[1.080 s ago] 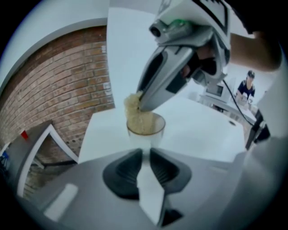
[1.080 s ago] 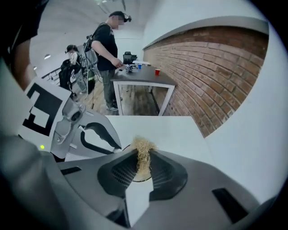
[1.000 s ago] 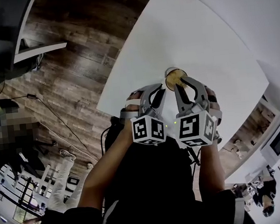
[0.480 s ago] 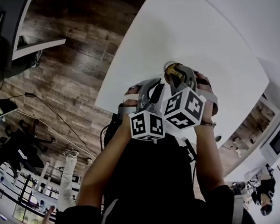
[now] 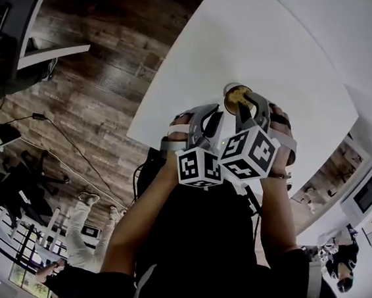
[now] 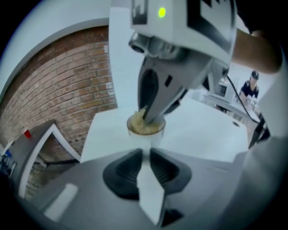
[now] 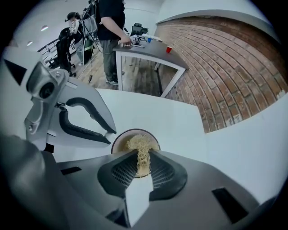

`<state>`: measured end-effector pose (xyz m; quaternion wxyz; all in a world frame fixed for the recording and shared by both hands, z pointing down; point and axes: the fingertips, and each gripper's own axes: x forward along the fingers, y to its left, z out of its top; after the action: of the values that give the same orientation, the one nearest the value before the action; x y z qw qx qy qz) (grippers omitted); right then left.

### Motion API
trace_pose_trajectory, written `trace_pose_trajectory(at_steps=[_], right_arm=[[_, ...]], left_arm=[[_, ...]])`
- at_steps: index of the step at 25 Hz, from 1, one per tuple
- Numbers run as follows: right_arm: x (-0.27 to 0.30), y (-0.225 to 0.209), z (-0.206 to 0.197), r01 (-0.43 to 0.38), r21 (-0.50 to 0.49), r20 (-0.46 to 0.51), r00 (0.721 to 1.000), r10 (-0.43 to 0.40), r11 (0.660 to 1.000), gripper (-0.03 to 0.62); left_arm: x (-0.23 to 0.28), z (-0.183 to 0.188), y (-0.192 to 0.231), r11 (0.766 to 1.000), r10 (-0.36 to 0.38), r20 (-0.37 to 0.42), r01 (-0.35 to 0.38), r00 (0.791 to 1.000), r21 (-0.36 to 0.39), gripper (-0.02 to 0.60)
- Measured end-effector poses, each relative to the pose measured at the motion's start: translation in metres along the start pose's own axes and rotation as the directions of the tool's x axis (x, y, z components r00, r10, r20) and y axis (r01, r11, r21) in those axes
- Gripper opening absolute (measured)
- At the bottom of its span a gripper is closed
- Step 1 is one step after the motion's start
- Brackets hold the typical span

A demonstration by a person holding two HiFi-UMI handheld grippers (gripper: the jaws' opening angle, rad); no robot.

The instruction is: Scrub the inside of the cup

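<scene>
A small clear cup [image 5: 227, 92] stands on the white table [image 5: 260, 38]. Inside it sits a straw-coloured fibrous scrubber [image 5: 237, 98]. My right gripper [image 5: 247, 100] reaches down into the cup from above and is shut on the scrubber [image 7: 140, 146], which hangs between its jaws over the cup's mouth [image 7: 118, 138]. My left gripper [image 5: 210, 118] comes in from the near side, its jaws almost together on the cup's near wall [image 6: 145, 132]. In the left gripper view the right gripper [image 6: 150, 117] dips into the cup. The cup's bottom is hidden.
The white table's edge runs diagonally, with dark wooden floor [image 5: 98, 68] and cables beyond it. A brick wall [image 7: 225, 58] stands behind. A grey table [image 7: 148, 47] with a red cup and a standing person [image 7: 110, 27] are farther off.
My right gripper has rolled about its axis, its marker cube now showing two faces, while staying in the cup with the scrubber. The left gripper has barely moved.
</scene>
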<state>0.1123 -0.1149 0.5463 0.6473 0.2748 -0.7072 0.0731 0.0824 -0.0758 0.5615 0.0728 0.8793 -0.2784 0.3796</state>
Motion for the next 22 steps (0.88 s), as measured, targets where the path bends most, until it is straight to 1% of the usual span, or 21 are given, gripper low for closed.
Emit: trace_pose_trajectory(at_steps=[3,5,7,11,13,18,20,22], right_arm=[[0.016,0.007,-0.001,-0.039,-0.017,-0.030,0.999,0.038,0.999,0.054],[0.016,0.007,0.000,-0.059,-0.028,-0.044,0.997,0.057,0.998,0.054],[0.006,0.005,0.001,-0.082,-0.035,-0.056,0.995,0.080,0.996,0.054],[-0.030,0.003,-0.001,-0.169,-0.010,-0.063,0.984,0.168,0.985,0.054],[-0.037,0.003,-0.003,-0.201,-0.005,-0.074,0.977,0.200,0.980,0.054],[-0.007,0.015,-0.006,-0.260,-0.017,-0.111,0.960,0.257,0.965,0.054],[0.008,0.021,-0.008,-0.265,-0.019,-0.120,0.958,0.261,0.964,0.054],[0.017,0.021,-0.006,-0.251,-0.015,-0.116,0.962,0.248,0.968,0.054]], left_arm=[[0.001,0.000,-0.003,1.000,-0.011,-0.002,0.011,1.000,-0.004,0.060],[0.001,0.001,-0.003,1.000,-0.006,-0.004,0.006,1.000,0.001,0.060],[0.001,0.000,-0.002,1.000,0.009,-0.007,-0.009,1.000,0.007,0.060],[0.001,0.004,0.000,1.000,0.022,0.004,-0.022,1.000,0.006,0.060],[0.001,0.005,-0.001,1.000,0.023,0.010,-0.024,1.000,0.007,0.060],[0.001,0.007,-0.001,1.000,0.028,0.010,-0.028,1.000,0.002,0.060],[0.002,0.006,-0.002,1.000,0.026,0.010,-0.026,1.000,0.009,0.060],[0.003,0.006,-0.003,0.999,0.025,0.012,-0.025,1.000,0.025,0.060]])
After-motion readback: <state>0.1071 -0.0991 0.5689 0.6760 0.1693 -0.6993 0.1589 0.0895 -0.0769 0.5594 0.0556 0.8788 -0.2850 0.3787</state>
